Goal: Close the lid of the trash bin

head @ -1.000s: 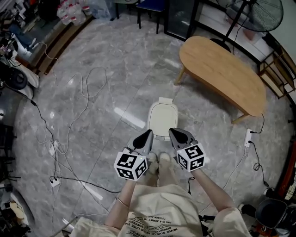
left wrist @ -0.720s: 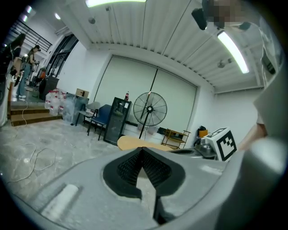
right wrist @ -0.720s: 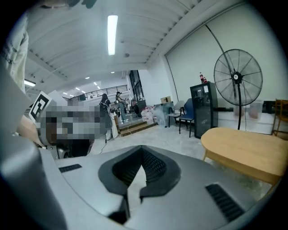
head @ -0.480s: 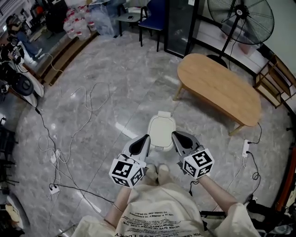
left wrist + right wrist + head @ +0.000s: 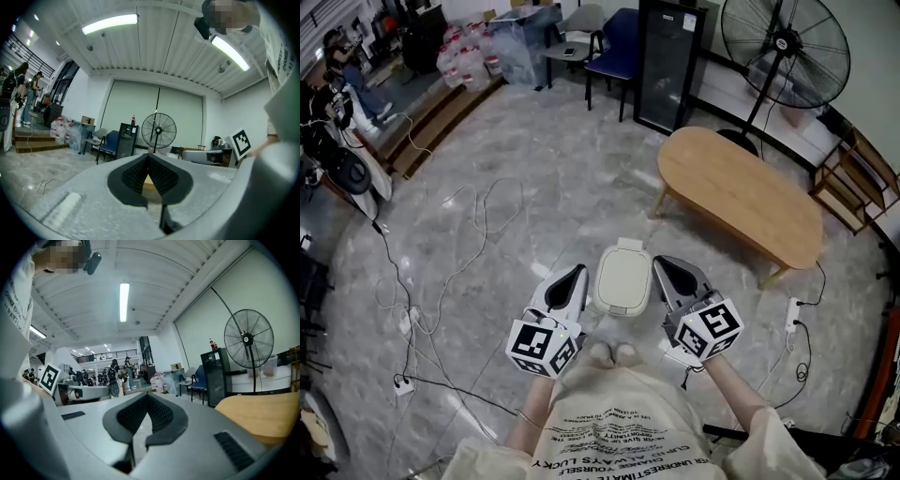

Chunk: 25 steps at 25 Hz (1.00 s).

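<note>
In the head view the white trash bin [image 5: 622,279] stands on the marble floor just past the person's feet, its lid lying flat down on it. My left gripper [image 5: 573,276] hangs to the bin's left and my right gripper [image 5: 662,266] to its right, both well above it and touching nothing. Each is shut with nothing between its pads. In the left gripper view the left gripper [image 5: 149,157] points level across the room toward the fan [image 5: 158,131]. The right gripper view shows the right gripper [image 5: 147,397] pointing level as well; neither gripper view shows the bin.
A long wooden table [image 5: 741,192] stands beyond the bin to the right. Behind it are a standing fan [image 5: 784,52], a black cabinet [image 5: 666,66] and a blue chair [image 5: 614,33]. Cables [image 5: 441,272] trail over the floor on the left, and a power strip [image 5: 790,314] lies on the right.
Both grippers have risen and now flank the bin from higher up, a little wider apart. The head view has lifted to show more of the room. The bin's lid stays down.
</note>
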Each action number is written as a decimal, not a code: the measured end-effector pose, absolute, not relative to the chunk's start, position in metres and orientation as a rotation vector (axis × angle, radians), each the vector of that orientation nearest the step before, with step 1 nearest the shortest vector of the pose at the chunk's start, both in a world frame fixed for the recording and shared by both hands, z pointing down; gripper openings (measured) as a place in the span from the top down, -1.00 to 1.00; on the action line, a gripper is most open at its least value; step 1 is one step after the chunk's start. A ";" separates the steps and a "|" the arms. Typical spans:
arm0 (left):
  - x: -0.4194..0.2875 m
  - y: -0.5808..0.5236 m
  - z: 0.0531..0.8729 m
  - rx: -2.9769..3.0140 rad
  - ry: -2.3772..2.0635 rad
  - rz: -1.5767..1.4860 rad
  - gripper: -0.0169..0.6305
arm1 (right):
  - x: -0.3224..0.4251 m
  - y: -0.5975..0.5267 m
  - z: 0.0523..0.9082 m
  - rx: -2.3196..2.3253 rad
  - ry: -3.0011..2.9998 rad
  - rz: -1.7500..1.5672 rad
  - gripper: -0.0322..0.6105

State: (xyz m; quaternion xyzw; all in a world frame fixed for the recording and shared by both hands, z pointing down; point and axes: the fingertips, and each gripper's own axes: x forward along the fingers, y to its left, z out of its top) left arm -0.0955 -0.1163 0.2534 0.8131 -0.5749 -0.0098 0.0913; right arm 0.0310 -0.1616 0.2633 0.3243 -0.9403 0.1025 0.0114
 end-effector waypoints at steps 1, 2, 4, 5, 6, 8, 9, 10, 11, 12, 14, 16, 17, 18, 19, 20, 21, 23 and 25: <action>-0.098 -0.117 0.251 2.416 -1.719 -0.034 0.88 | 0.033 -0.163 0.260 1.020 -2.940 0.315 0.89; -0.100 -0.117 0.248 2.416 -1.731 -0.041 0.88 | 0.035 -0.165 0.256 1.032 -2.947 0.310 0.89; -0.104 -0.117 0.243 2.416 -1.755 -0.055 0.88 | 0.040 -0.169 0.250 1.059 -2.958 0.302 0.89; -0.106 -0.118 0.241 2.417 -1.766 -0.060 0.88 | 0.043 -0.170 0.248 1.074 -2.962 0.300 0.89; -0.107 -0.118 0.239 2.416 -1.774 -0.065 0.88 | 0.046 -0.171 0.246 1.092 -2.965 0.300 0.89; -0.111 -0.118 0.238 2.410 -1.785 -0.075 0.88 | 0.052 -0.173 0.243 1.128 -2.973 0.306 0.89; -0.112 -0.119 0.237 2.407 -1.789 -0.082 0.88 | 0.055 -0.174 0.241 1.142 -2.980 0.308 0.89; -0.113 -0.120 0.237 2.406 -1.793 -0.087 0.88 | 0.057 -0.176 0.240 1.153 -2.986 0.305 0.89; -0.114 -0.121 0.236 2.406 -1.798 -0.090 0.88 | 0.060 -0.177 0.239 1.164 -2.988 0.300 0.89; -0.115 -0.121 0.236 2.406 -1.802 -0.089 0.88 | 0.063 -0.178 0.238 1.181 -2.984 0.301 0.89; -0.118 -0.122 0.236 2.405 -1.812 -0.083 0.88 | 0.069 -0.179 0.237 1.222 -2.973 0.319 0.89; -0.119 -0.124 0.236 2.405 -1.821 -0.072 0.88 | 0.074 -0.181 0.236 1.254 -2.965 0.321 0.89; -0.120 -0.125 0.236 2.404 -1.825 -0.067 0.88 | 0.076 -0.182 0.236 1.265 -2.961 0.317 0.89; -0.121 -0.126 0.237 2.402 -1.828 -0.064 0.88 | 0.077 -0.183 0.236 1.273 -2.958 0.313 0.89; -0.121 -0.127 0.237 2.401 -1.830 -0.062 0.88 | 0.078 -0.184 0.235 1.280 -2.955 0.308 0.89; -0.121 -0.128 0.237 2.400 -1.832 -0.060 0.88 | 0.079 -0.185 0.235 1.286 -2.951 0.299 0.89; -0.121 -0.128 0.238 2.399 -1.832 -0.057 0.88 | 0.079 -0.186 0.234 1.289 -2.949 0.285 0.89; -0.120 -0.129 0.238 2.400 -1.831 -0.053 0.88 | 0.080 -0.187 0.233 1.289 -2.949 0.257 0.89; -0.119 -0.130 0.239 2.402 -1.828 -0.048 0.88 | 0.080 -0.189 0.233 1.287 -2.950 0.246 0.89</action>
